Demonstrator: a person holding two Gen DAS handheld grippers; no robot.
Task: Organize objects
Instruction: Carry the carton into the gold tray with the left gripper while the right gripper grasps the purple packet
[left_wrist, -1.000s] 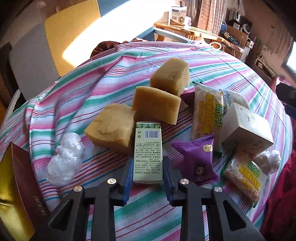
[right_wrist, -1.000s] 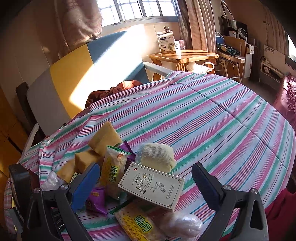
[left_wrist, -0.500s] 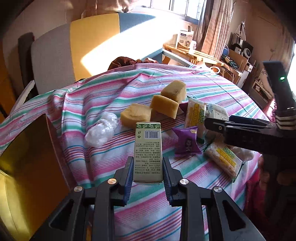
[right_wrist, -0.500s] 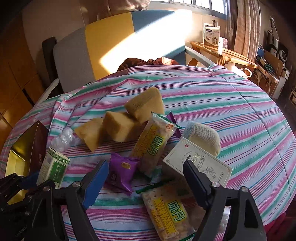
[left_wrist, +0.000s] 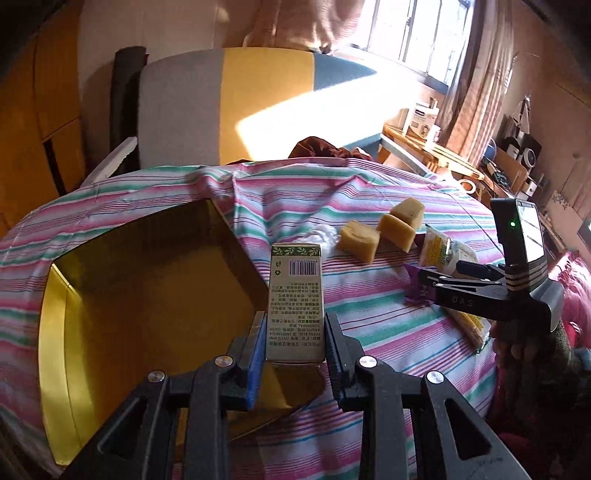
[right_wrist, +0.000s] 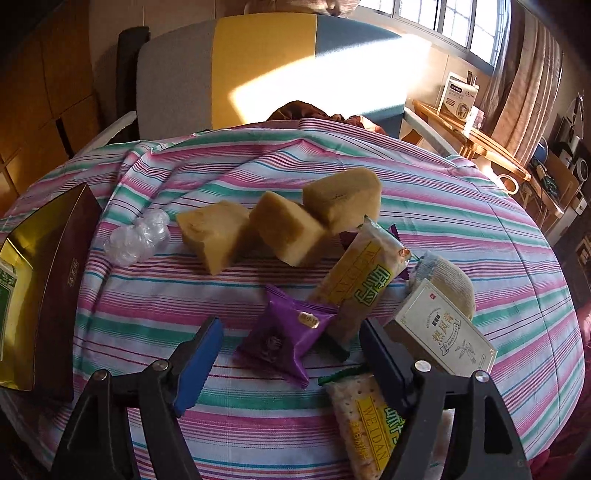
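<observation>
Now my left gripper (left_wrist: 294, 334) pinches the green carton (left_wrist: 295, 301) above the gold-lined box (left_wrist: 59, 332); my right gripper (right_wrist: 291, 354) hangs spread over the purple snack packet (right_wrist: 286, 339).

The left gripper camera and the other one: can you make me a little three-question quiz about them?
1. True or false: the left gripper is shut on the tall green-and-white cardboard carton.
2. How many tan spongy blocks lie on the striped tablecloth?
3. Which thing lies between the open right gripper's fingertips? A) crinkled clear plastic wrap B) purple foil snack packet C) white flat box with a leaf drawing

Key: 1 true; 2 three; 3 B. The carton hangs over the open gold-lined box.
</observation>
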